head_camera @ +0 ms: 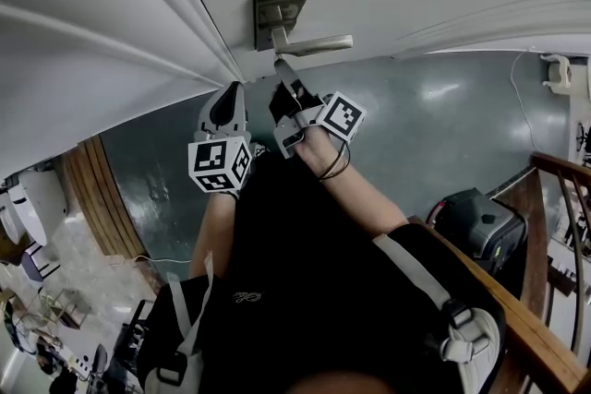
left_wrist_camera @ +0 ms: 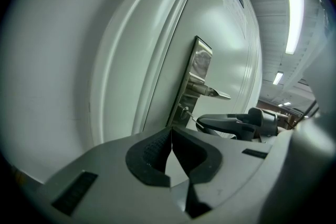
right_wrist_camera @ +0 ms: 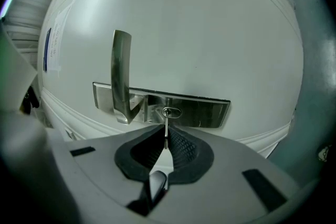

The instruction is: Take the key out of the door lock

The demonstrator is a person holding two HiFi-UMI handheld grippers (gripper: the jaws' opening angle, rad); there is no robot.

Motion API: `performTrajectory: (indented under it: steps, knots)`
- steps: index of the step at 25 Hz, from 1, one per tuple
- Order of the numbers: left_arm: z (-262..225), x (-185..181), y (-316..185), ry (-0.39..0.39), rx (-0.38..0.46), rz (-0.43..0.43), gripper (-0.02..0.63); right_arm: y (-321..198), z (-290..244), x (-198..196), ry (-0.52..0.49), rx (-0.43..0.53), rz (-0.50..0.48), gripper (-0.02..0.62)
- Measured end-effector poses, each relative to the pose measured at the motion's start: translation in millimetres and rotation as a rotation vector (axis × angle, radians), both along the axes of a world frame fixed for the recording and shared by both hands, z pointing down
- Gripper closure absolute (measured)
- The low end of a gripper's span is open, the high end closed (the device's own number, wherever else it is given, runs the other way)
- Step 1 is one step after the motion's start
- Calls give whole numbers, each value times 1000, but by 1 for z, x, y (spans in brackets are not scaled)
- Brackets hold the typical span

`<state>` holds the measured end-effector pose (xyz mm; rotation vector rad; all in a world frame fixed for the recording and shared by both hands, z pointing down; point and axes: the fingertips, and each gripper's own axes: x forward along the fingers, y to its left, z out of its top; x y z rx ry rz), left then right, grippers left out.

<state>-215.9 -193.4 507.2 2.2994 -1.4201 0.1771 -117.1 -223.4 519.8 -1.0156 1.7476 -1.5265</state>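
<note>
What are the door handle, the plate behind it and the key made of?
The door handle looks like brushed silver metal, judging by its soft reflections. The plate seems to be the same metal, with a satin sheen. The key is a thin, bright metal blade; I can't tell which alloy.

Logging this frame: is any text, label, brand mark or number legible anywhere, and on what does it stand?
No text reads clearly.
White paper notice with a blue strip on the white door: print too blurred to read.
Small pale logo on the black garment: too small to read.
Black-and-white square markers on the cubes: patterns only, no letters.
</note>
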Motion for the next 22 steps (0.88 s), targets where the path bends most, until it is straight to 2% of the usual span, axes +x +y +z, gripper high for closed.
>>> performTrajectory:
  steps: [3,13,22]
  knots:
    - [-4,-1,0,1,7,1,583,-2,-3,0,24,14,-8,566]
    - [-4,1,13,8,10,13,583,1,0,1,15,-2,6,565]
    - [11,-7,16,4,-17,27,583,-5,4,0,26,16,14,565]
